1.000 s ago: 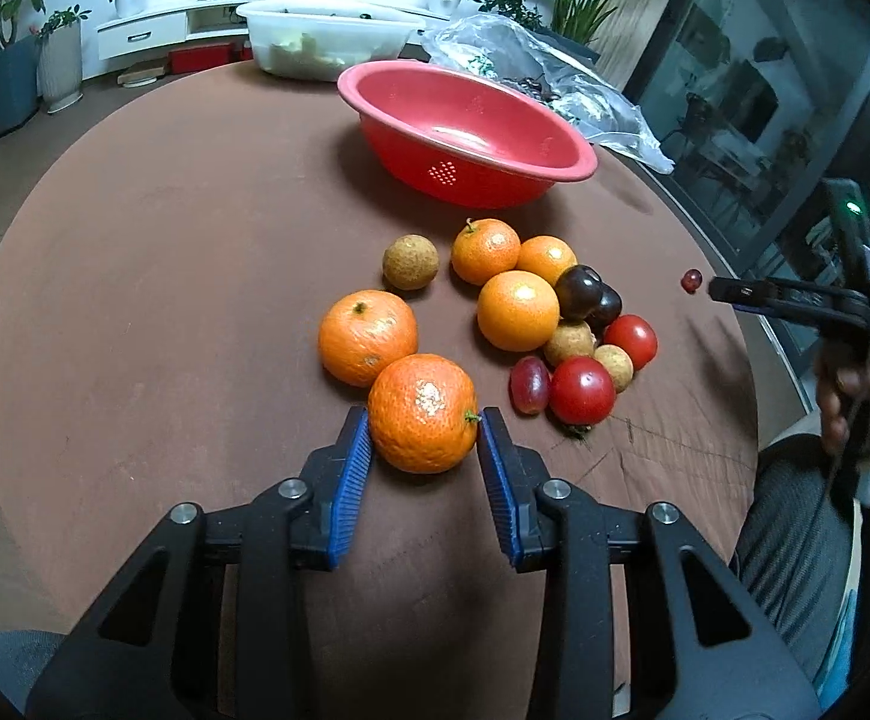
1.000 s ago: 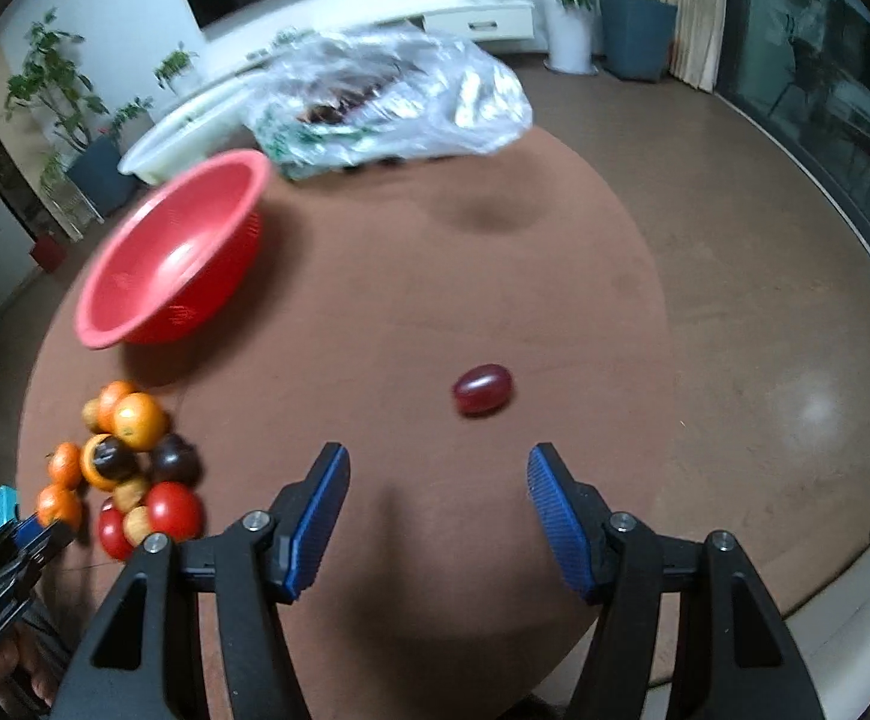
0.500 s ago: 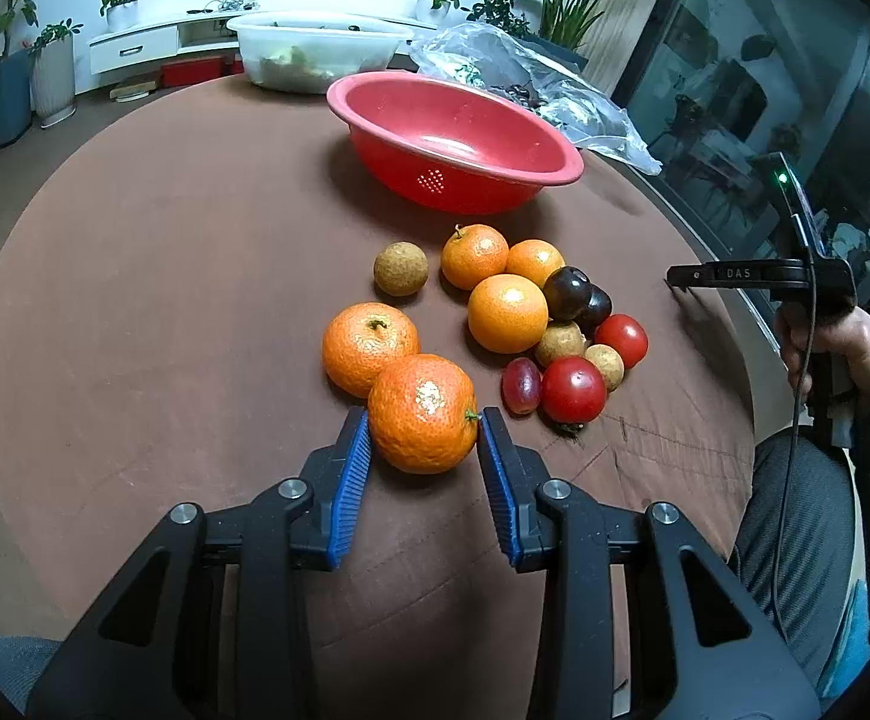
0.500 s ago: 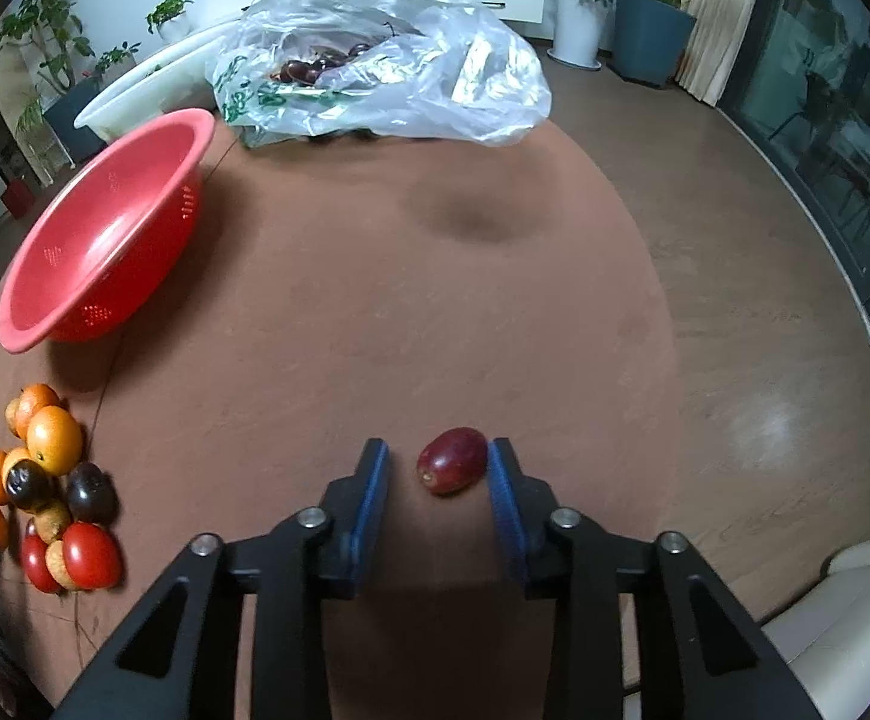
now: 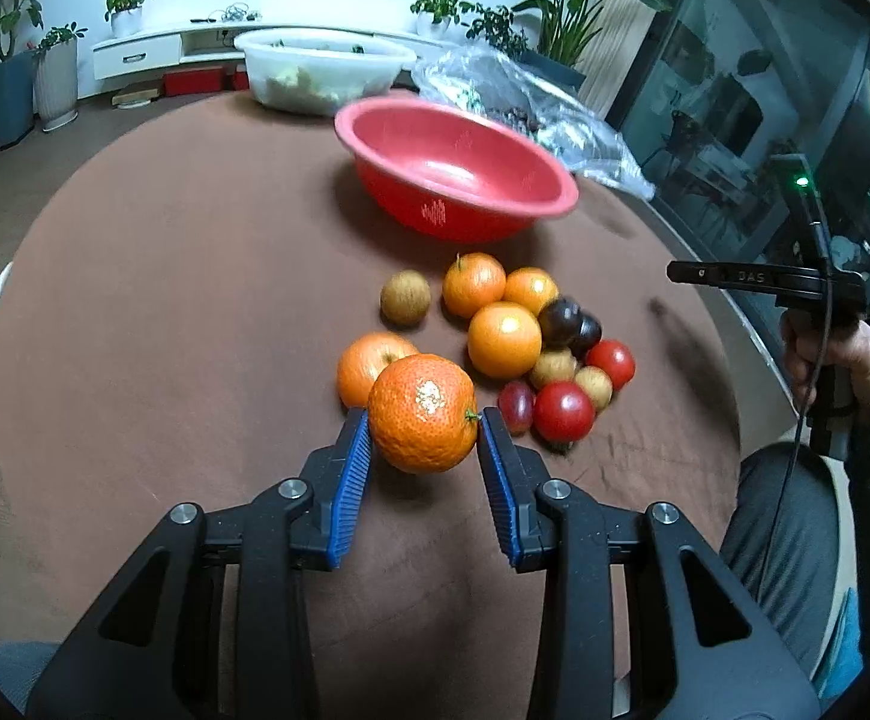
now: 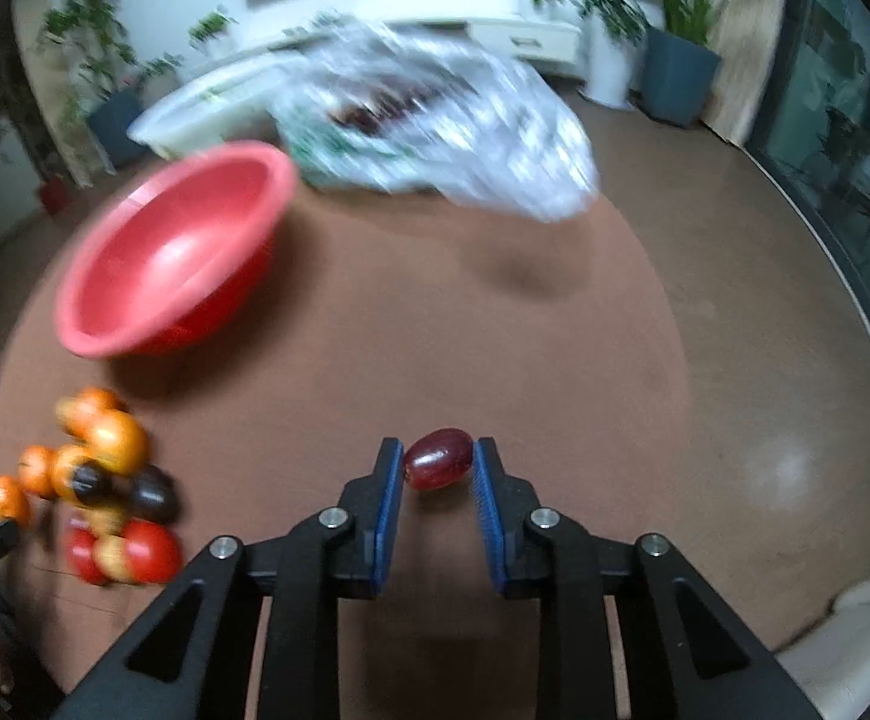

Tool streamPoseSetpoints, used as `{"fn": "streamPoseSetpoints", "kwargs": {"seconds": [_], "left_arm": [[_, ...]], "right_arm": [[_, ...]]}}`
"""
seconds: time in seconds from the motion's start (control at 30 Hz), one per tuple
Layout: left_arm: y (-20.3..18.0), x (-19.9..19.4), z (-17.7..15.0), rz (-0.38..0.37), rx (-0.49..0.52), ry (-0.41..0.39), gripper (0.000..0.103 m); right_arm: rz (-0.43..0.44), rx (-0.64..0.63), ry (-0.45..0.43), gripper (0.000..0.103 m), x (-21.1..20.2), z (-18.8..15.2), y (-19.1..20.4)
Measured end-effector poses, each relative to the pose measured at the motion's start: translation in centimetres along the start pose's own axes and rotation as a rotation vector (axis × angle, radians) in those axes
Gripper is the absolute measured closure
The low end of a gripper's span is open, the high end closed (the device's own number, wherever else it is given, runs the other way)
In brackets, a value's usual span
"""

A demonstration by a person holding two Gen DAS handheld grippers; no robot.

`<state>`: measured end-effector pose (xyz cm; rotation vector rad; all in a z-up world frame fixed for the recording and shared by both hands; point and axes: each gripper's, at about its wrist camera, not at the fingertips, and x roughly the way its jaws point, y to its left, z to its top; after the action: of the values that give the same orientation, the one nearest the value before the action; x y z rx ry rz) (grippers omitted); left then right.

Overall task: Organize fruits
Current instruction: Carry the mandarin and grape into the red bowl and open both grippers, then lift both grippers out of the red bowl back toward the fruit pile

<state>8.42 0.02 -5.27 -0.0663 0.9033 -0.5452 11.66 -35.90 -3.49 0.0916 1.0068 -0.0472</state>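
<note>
A mandarin (image 5: 423, 414) is clamped in the left hand-held gripper (image 5: 424, 420), at the near edge of the fruit pile. The red basin (image 5: 453, 180) lies straight beyond. The right hand-held gripper (image 6: 438, 462) has just closed on a grape (image 6: 438, 467), its long axis spanning the pads.

A round table (image 5: 165, 312) with a brown, suede-like top carries everything. Near its far side sits a red bowl (image 5: 459, 174), and beyond that a white plastic tub (image 5: 321, 69) and a crumpled clear plastic bag (image 5: 531, 102) holding dark fruit. Closer in, a cluster of fruit (image 5: 531, 336) lies on the cloth: oranges, dark plums, red tomatoes, small tan fruits, a red grape, with one tan round fruit (image 5: 405, 297) slightly apart.
</note>
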Motion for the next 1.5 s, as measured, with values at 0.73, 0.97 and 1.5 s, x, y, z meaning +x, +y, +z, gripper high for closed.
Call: {"fn": "streamPoseSetpoints", "kwargs": {"seconds": [0.73, 0.97, 1.5], "left_arm": [[-1.9, 11.2, 18.7, 0.085, 0.305, 0.12, 0.069], [-2.4, 16.6, 17.9, 0.128, 0.354, 0.212, 0.068], [-2.8, 14.4, 17.1, 0.165, 0.388, 0.157, 0.031]], "right_arm": [[0.178, -0.232, 0.009, 0.077, 6.7, 11.1, 12.5], [0.159, -0.26, 0.061, 0.077, 9.3, 10.8, 13.1], [0.11, -0.307, 0.042, 0.049, 8.8, 10.6, 12.8]]}}
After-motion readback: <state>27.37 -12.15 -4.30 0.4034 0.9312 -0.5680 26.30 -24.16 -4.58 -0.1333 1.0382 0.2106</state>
